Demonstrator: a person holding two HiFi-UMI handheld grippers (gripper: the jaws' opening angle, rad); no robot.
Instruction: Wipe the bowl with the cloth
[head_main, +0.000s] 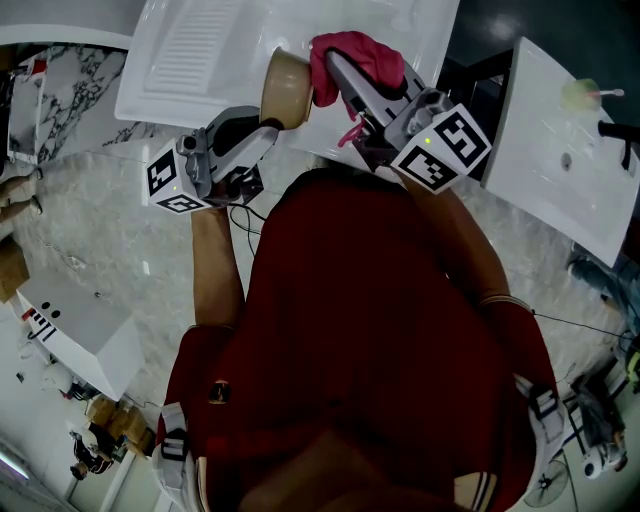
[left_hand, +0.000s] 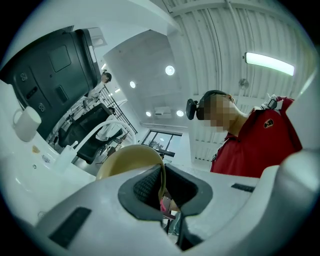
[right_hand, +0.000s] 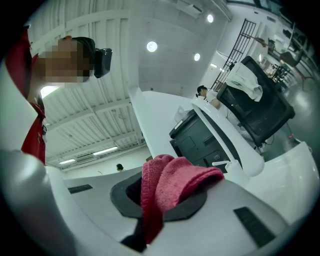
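Two handheld grippers meet above a white ribbed drainboard (head_main: 190, 50). The left gripper (head_main: 265, 127) has its jaws closed on the thin rim of a tan bowl (head_main: 287, 88) and holds it in the air, tipped on its side. The right gripper (head_main: 336, 68) is clamped on a bunched pink cloth (head_main: 362, 52), which sits just right of the bowl, at or against its rim. The bowl's opening appears to face the cloth, though the head view leaves this uncertain, so the wipe likely runs leftward into it.

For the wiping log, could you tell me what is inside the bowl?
The pink cloth, held by the right tool, is pressed to the bowl, gripped at its rim by the left tool. The bowl's inner surface is hidden.
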